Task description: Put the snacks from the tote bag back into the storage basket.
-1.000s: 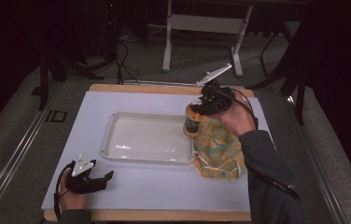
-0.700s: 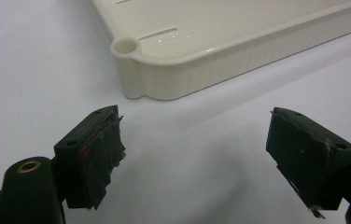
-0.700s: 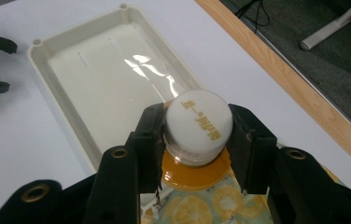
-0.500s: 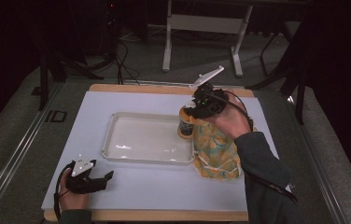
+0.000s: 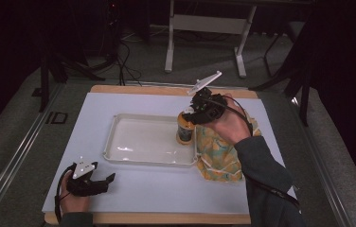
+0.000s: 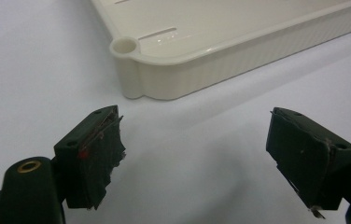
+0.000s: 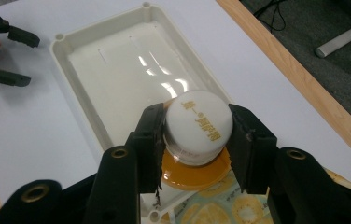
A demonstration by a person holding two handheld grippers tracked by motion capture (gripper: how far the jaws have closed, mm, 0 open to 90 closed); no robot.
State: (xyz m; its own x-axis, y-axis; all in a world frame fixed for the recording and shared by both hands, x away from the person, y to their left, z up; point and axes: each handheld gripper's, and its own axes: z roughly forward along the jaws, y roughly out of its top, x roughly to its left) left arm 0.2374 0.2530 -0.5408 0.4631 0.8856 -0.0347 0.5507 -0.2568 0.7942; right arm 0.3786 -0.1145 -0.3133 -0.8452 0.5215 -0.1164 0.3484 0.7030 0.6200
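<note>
Right gripper [image 7: 197, 140] clamps the jar's [image 7: 197, 149] white cap, seemingly over the tray [image 7: 89, 116]; left gripper [image 6: 197, 154] gapes.

The tray's [image 5: 119, 142] bare floor lies open leftward, while the yellow bag [image 5: 218, 153] crowds its right rim.

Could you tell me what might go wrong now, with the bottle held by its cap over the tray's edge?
The right gripper clamps only the white cap of the bottle, so the orange body could swing or slip. It hangs near the tray wall beside the printed bag and might clip that rim and tip when lowered.
</note>
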